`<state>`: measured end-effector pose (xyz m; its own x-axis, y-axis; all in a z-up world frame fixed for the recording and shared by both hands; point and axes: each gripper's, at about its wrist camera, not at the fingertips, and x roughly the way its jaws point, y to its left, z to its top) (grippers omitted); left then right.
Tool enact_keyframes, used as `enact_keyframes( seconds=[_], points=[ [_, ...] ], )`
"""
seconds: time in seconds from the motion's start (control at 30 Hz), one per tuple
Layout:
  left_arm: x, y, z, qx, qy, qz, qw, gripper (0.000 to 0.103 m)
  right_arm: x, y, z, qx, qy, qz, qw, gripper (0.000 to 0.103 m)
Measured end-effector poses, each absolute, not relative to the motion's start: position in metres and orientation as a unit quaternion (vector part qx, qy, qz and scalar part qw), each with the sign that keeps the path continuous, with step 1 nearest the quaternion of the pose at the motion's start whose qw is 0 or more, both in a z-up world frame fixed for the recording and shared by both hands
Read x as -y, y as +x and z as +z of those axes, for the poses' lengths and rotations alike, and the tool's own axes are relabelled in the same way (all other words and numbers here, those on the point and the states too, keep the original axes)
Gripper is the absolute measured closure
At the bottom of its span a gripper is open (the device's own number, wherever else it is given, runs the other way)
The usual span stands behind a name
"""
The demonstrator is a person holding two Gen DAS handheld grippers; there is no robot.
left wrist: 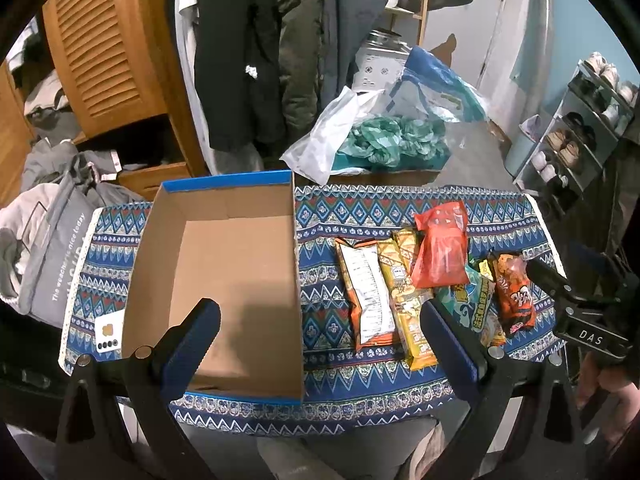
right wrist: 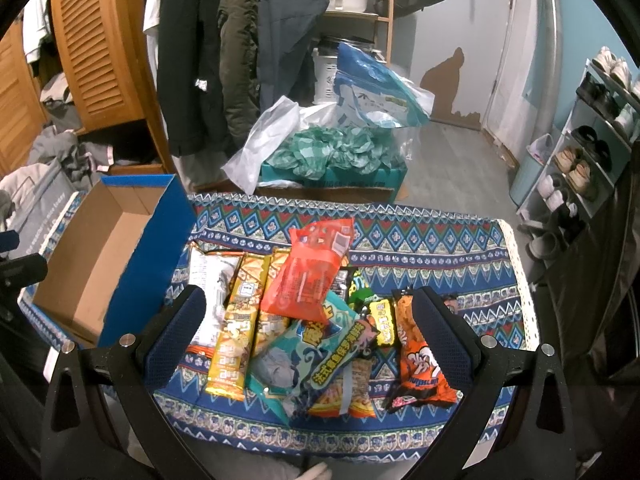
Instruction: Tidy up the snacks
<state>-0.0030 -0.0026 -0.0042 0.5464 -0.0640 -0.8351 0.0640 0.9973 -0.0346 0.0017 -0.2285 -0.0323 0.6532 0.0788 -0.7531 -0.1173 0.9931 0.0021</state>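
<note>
Patterned surface (right wrist: 440,240) carrying an empty cardboard box (left wrist: 224,280) at left, snack packets heaped just beside it at right. Best practice: lift the top red packet (right wrist: 312,276) first, gripping mid-body, then into the box. Left claw (left wrist: 320,344) spread wide, holding nothing. Right claw (right wrist: 308,340) likewise wide, straddling the heap, touching nothing.
</note>
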Motion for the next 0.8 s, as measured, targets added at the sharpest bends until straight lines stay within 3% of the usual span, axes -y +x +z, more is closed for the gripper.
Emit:
enact_keyframes(
  seconds=[0.8],
  points=[
    [0.005, 0.001, -0.017, -0.487, 0.010, -0.028, 0.873, 0.002, 0.240, 0.002, -0.032, -0.417, -0.024, 0.051, 0.907, 0.002]
  ],
)
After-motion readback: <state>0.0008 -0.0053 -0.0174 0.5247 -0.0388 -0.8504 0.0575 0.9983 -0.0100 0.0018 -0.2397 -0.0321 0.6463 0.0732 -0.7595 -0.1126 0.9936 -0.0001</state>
